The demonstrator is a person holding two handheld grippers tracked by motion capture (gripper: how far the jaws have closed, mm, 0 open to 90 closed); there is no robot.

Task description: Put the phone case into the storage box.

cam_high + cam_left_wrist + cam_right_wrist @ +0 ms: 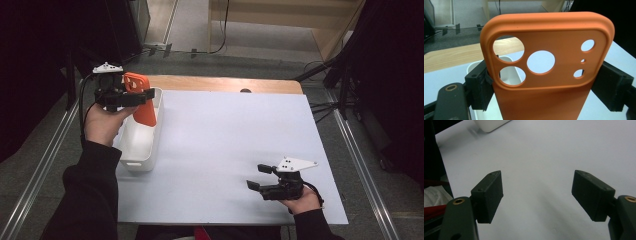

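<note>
One tool (131, 96) raised, clamping case (141, 100).

Table (235, 165): flat top covered by a pale, plain white sheet. A strip of bare light wood shows along the far edge, beyond the sheet. White bin (141, 145): long, rectangular, open-topped, resting directly on the sheet at the table's left edge, its long side running front to back. Sheet to the right of the bin is bare. A small dark spot sits on the wood strip, far right of the bin.
</note>
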